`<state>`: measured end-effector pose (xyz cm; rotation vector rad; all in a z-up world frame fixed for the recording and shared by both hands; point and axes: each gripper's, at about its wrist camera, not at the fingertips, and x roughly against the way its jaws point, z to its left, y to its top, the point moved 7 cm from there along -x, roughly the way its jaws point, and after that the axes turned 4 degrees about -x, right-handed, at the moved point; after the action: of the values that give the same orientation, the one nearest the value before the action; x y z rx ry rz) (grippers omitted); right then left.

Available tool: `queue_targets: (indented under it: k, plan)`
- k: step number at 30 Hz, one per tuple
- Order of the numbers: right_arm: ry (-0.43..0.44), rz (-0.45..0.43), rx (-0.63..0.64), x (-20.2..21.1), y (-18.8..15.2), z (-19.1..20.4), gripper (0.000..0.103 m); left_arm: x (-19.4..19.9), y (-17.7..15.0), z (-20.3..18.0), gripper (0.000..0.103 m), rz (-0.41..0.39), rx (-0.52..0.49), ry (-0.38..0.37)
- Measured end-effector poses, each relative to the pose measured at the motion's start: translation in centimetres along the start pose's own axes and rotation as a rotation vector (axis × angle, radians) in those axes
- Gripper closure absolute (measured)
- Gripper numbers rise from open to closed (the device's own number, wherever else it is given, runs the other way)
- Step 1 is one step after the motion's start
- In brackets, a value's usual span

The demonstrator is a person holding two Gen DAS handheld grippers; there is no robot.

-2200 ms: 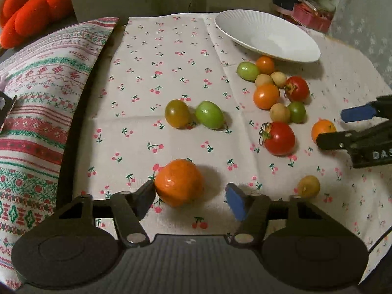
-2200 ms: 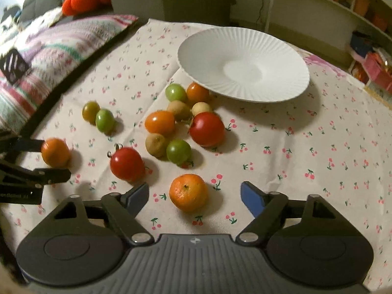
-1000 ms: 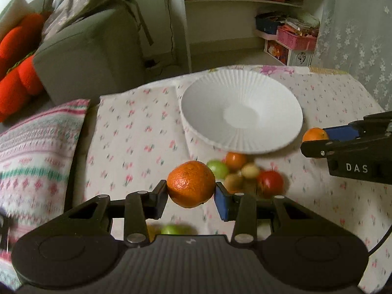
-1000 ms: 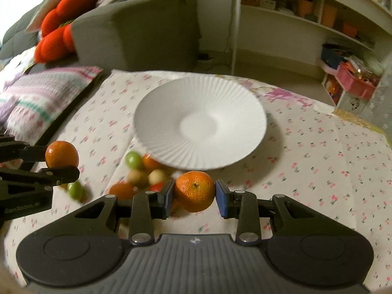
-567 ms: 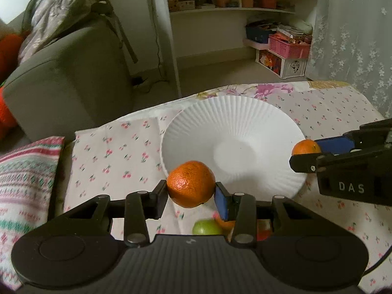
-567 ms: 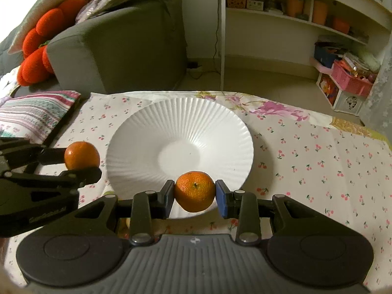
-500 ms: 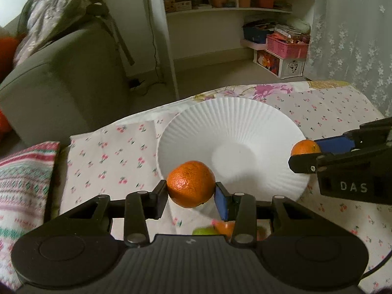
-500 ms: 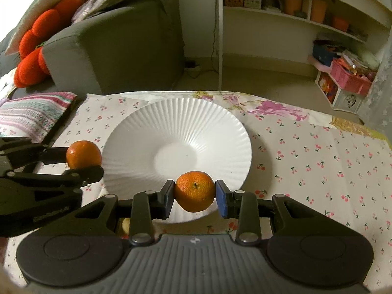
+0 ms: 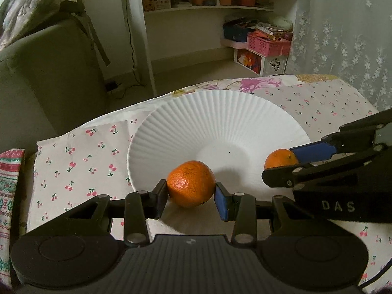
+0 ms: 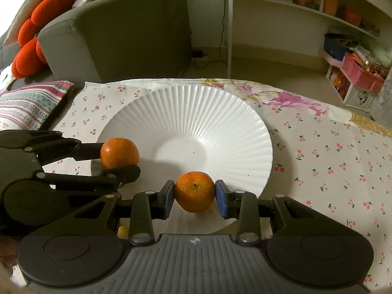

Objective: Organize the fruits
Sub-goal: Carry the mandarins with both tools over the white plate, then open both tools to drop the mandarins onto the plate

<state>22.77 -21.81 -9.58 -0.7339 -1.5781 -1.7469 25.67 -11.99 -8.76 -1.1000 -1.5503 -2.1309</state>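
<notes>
Jaws pinched on fruit: the left gripper clamps one mandarin between its black pad and its blue pad, the fruit held over the near left part of a white plate. This larger mandarin is deep orange with pebbled, glossy skin; a small highlight sits on its lower left face and its underside falls into shadow. Seen from the right wrist camera, the same fruit hangs at the plate's left rim, squeezed between two dark fingers.

Further right, the right gripper is likewise closed on a second mandarin, which it holds over the plate's near edge. That fruit is a little smaller, with dimpled rind and a dark stem scar facing the camera near its top. In the left wrist view only its upper part shows, above a black finger and beside a blue pad.

The ribbed plate rests on a tablecloth printed with small red cherries. A striped cushion lies at the cloth's far left, with a grey sofa behind it.
</notes>
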Motion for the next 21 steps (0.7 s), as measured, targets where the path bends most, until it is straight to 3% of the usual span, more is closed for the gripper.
queue_targets:
  k: [21]
  plan:
    - [0.016,-0.013,-0.032,-0.22,0.13,-0.22,0.068,-0.13,-0.39,-0.26,0.071,0.004,-0.004,0.019]
